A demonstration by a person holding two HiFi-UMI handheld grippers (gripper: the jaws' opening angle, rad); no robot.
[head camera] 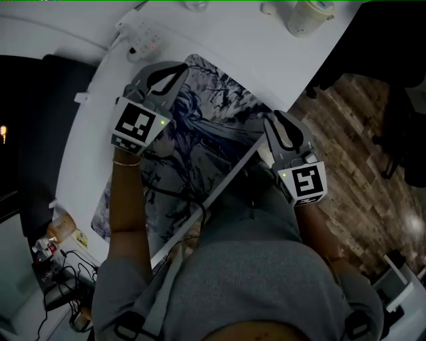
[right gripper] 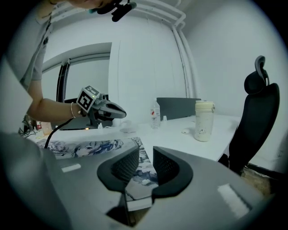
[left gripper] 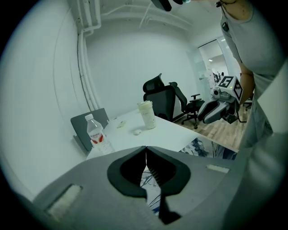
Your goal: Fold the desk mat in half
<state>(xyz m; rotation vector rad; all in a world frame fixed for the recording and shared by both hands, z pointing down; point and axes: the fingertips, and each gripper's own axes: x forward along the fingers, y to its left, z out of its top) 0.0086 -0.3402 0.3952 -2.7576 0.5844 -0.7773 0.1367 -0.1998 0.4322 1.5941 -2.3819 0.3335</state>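
The desk mat (head camera: 200, 153), printed with a blue-and-white figure drawing, lies flat on the white table (head camera: 253, 46). My left gripper (head camera: 174, 72) hovers over the mat's far left corner with its jaws shut and nothing between them; in the left gripper view (left gripper: 146, 155) the mat (left gripper: 204, 148) shows just below and to the right. My right gripper (head camera: 276, 121) is at the mat's near right corner by the table edge. Its jaws (right gripper: 145, 157) stand slightly apart, and the mat's corner (right gripper: 139, 173) shows below the gap, not pinched.
A cream lidded cup (head camera: 307, 14) stands at the table's far end, with a white power strip (head camera: 140, 36) beyond the mat. A water bottle (left gripper: 95, 134) and a grey stand are at the back edge. Black office chairs (left gripper: 164, 96) stand on the wood floor. Cables (head camera: 56, 266) lie at lower left.
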